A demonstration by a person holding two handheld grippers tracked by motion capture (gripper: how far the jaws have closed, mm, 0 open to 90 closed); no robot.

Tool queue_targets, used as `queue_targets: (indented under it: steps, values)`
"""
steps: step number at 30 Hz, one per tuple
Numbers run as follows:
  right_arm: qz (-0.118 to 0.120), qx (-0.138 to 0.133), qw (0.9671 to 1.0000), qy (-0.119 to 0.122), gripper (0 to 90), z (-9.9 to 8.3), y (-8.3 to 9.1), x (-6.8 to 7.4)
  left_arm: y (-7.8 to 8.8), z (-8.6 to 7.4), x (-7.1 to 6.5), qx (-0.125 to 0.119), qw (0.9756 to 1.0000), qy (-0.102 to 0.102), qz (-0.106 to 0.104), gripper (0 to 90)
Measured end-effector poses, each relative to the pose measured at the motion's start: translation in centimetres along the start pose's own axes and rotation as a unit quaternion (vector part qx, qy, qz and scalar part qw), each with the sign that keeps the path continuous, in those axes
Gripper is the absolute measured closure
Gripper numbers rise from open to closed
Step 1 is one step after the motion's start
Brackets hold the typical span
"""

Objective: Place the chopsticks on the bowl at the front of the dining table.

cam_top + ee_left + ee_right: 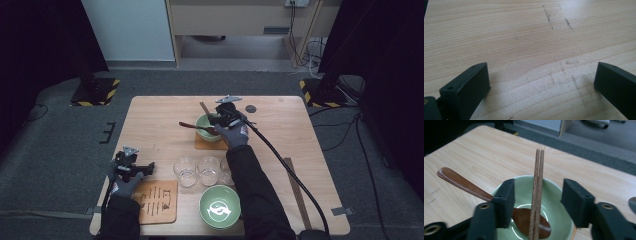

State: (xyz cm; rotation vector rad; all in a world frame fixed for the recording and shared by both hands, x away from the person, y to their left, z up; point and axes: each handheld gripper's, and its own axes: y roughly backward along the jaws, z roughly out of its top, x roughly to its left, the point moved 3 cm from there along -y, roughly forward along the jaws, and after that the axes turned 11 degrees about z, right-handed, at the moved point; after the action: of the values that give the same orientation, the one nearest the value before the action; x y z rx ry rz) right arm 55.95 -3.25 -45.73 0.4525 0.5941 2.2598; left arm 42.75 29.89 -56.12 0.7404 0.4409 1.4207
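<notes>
Chopsticks (537, 195) and spoon (461, 183) already rest in the far bowl (554, 195); right gripper (537, 195) jaws released (left gripper (541, 82) open, idle).

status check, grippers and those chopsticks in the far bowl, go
Right gripper open over green bowl, chopsticks between jaws, untouched, resting on wooden spoon. Left gripper open over bare table. Nothing in the way.
</notes>
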Motion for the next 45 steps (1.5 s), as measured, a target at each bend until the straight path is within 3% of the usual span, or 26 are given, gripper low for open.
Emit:
queue_targets:
  steps: [3,6,9,23,26,36,40,45]
  values:
    - [-0.01,-0.014,0.9998,0.012,34.6,0.3,0.9,0.0,0.0,0.0,0.0,0.0,1.0,0.0,0.0,0.0]
    - [-0.014,-0.043,0.999,0.005,31.8,0.3,2.0,-0.2,0.0,0.0,0.0,0.0,1.0,0.0,0.0,0.0]
    - [-0.024,-0.054,0.9983,0.002,28.4,0.1,3.0,-0.8,0.0,0.0,0.0,0.0,1.0,0.0,0.0,0.0]
    - [-0.047,-0.078,0.9957,-0.019,15.3,-2.2,7.8,-3.0,0.0,0.0,0.0,0.0,1.0,0.0,0.0,0.0]
    - [-0.048,-0.066,0.9965,-0.02,12.0,-2.7,8.2,-3.4,0.0,0.0,0.0,0.0,1.0,0.0,0.0,0.0]
    - [-0.018,-0.041,0.9984,-0.034,5.0,-4.2,8.4,-3.4,0.0,0.0,0.0,0.0,1.0,0.0,0.0,0.0]
    - [-0.028,-0.042,0.998,-0.039,5.0,-4.8,8.4,-3.6,0.0,0.0,0.0,0.0,1.0,0.0,0.0,0.0]
    - [-0.035,-0.003,0.9993,-0.011,3.8,-5.7,7.6,-3.2,0.0,0.0,0.0,0.0,1.0,0.0,0.0,0.0]
